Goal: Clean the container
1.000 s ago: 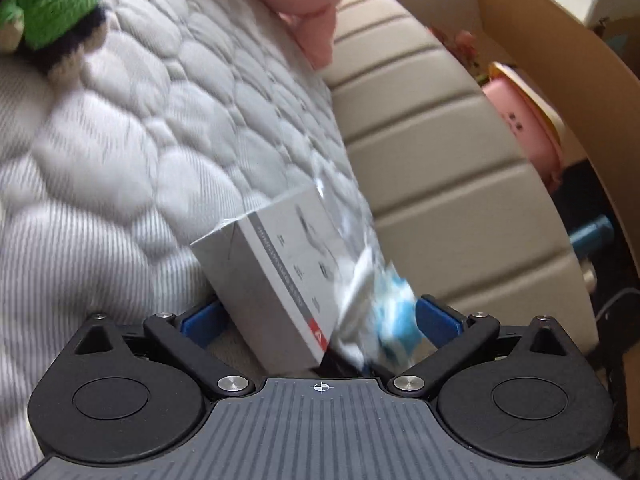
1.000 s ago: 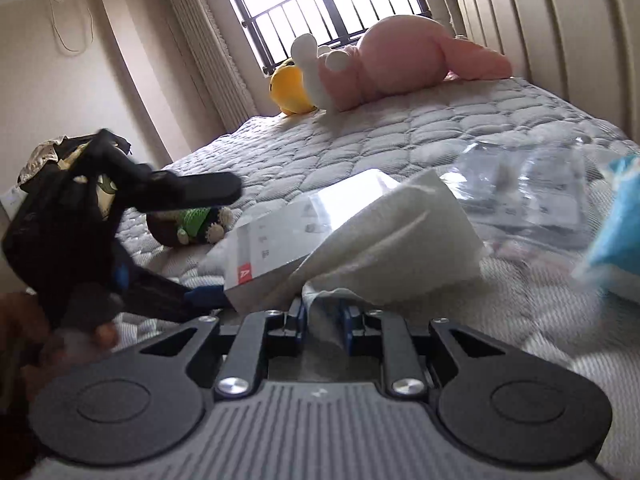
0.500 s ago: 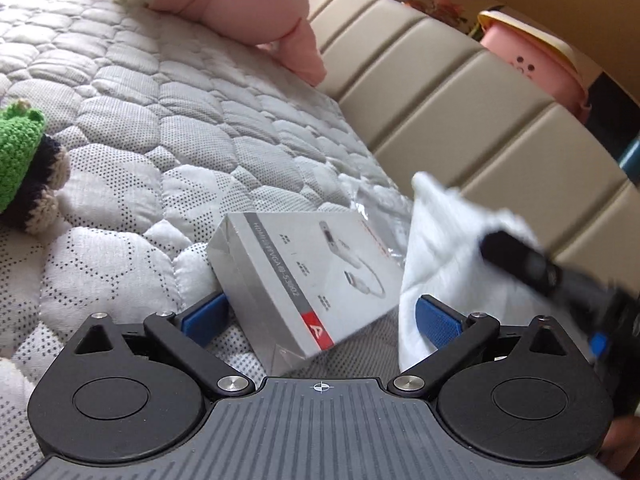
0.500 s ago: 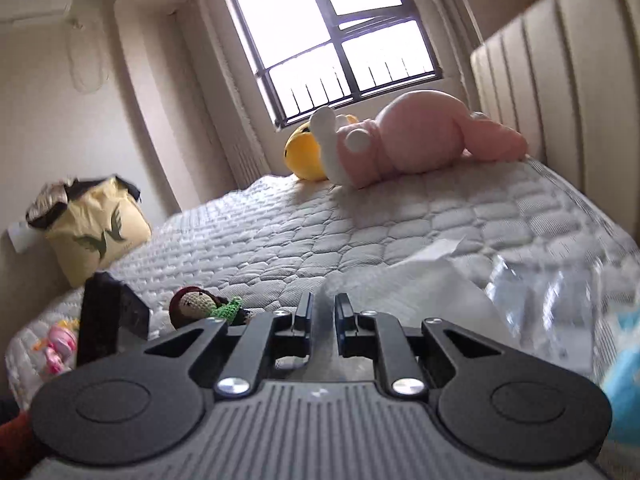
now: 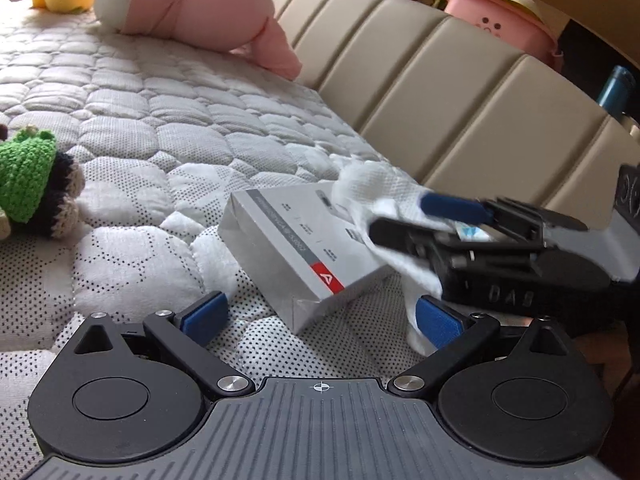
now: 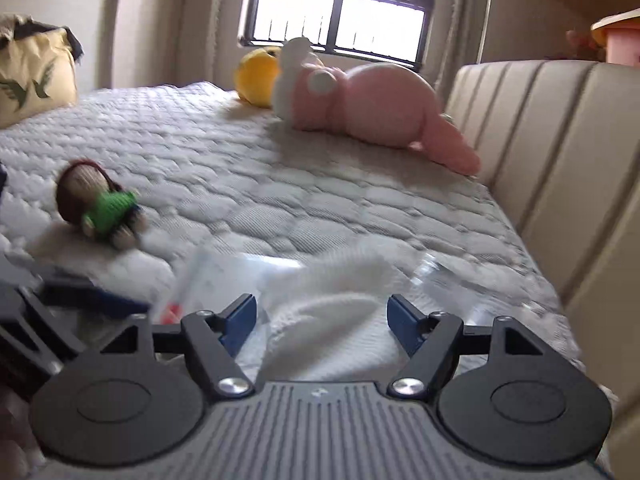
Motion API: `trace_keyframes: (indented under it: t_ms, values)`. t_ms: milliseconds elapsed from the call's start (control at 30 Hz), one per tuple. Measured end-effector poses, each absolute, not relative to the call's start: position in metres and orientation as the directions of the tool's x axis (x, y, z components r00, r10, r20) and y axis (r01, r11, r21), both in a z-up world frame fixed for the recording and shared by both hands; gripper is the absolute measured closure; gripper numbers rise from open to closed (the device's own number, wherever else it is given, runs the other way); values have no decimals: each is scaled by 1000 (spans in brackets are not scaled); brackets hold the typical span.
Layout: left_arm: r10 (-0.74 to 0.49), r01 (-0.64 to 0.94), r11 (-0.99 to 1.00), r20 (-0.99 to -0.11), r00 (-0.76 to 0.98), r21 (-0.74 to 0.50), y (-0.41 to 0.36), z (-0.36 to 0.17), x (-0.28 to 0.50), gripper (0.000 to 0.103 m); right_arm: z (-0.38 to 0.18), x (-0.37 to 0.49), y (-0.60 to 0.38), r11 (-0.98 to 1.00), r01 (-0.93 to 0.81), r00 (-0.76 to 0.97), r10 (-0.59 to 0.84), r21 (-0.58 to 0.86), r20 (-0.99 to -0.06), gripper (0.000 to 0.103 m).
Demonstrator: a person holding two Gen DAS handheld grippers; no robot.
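Observation:
A grey cardboard box [image 5: 296, 240] lies flat on the quilted mattress [image 5: 168, 128]. A white cloth [image 5: 372, 188] is draped over its far right end. My left gripper [image 5: 320, 318] is open, with the box's near corner between its blue pads but not touching them. My right gripper [image 5: 404, 218] reaches in from the right over the cloth. In the right wrist view this gripper [image 6: 322, 322] is open, and the cloth [image 6: 332, 312] lies loose between its fingers. The box [image 6: 208, 280] is blurred there, with the left gripper [image 6: 60, 300] at the left edge.
A pink plush [image 5: 200, 12] and a yellow plush [image 6: 256, 76] lie at the far end. A crochet doll in green [image 5: 32, 184] rests on the left. A padded beige headboard [image 5: 460, 92] runs along the right. Clear plastic wrap [image 6: 460, 280] lies by the cloth.
My right gripper was shut and has opened, letting the white cloth go onto the box. Both grippers have swung round, and the box now lies flatter in front of the left gripper.

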State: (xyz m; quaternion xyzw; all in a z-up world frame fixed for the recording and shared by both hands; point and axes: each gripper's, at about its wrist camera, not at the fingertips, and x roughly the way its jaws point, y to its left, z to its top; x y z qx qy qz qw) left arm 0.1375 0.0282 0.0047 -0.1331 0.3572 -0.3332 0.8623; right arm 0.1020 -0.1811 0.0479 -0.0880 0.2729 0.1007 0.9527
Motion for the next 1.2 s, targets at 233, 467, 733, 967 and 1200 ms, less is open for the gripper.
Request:
trace_keyframes:
  t_ms: [233, 467, 733, 967, 1200]
  values:
    - [-698, 484, 716, -502, 511, -503, 38, 2, 137, 0, 21, 96, -226, 955, -220, 729, 297, 199, -617, 63]
    - [-760, 514, 649, -447, 472, -560, 80, -3, 127, 0, 32, 99, -223, 981, -186, 771, 112, -54, -627, 84]
    - [-853, 580, 519, -340, 396, -628, 130, 1, 123, 0, 97, 104, -203, 921, -327, 790, 389, 211, -474, 86]
    - [-741, 477, 571, -168, 651, -668, 216, 22, 118, 0, 113, 160, -110, 738, -566, 657, 673, 368, -341, 82]
    - [-701, 301, 438, -113, 704, -847, 255, -23, 143, 0, 60, 264, -38, 789, -515, 611, 612, 335, -502, 81]
